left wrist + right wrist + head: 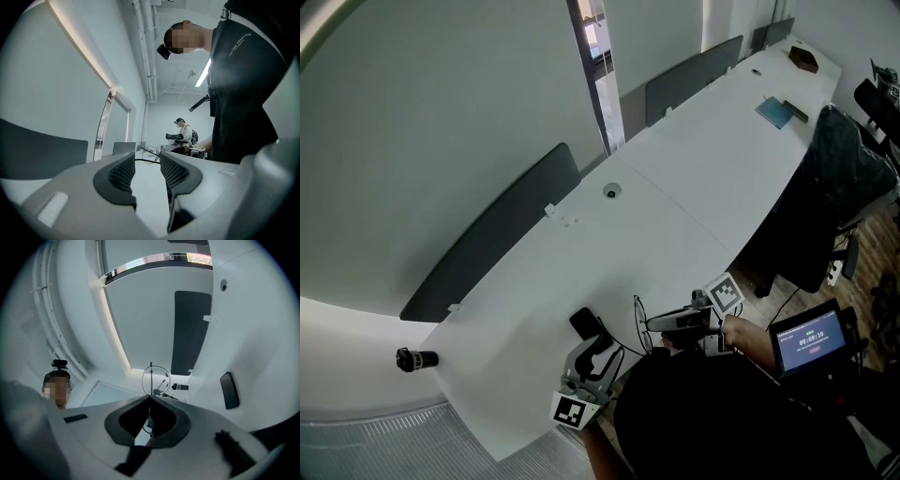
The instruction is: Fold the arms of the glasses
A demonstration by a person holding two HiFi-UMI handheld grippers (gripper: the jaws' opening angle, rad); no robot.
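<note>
The glasses (156, 379) were held over the near end of the white table (694, 178). The right gripper (150, 398) had its jaws closed together on the thin frame wire. The left gripper (147, 165) sat level just beside the glasses, jaws apart with nothing between them.

Probable faults:
- The narrow pinch could let the frame pivot or slip when an arm was pushed.
- Excess force could bend a hinge.
- A dropped frame could strike the flat black object (586, 322) nearby.

Soft, cool light fills the room evenly; a ceiling tube (204, 75) glows above and beyond the left gripper (146, 158). The white table (675, 216) reads bright, shadows faint. Fisheye curvature bends edges, black vignetting rings both gripper views, near jaws blur.
</note>
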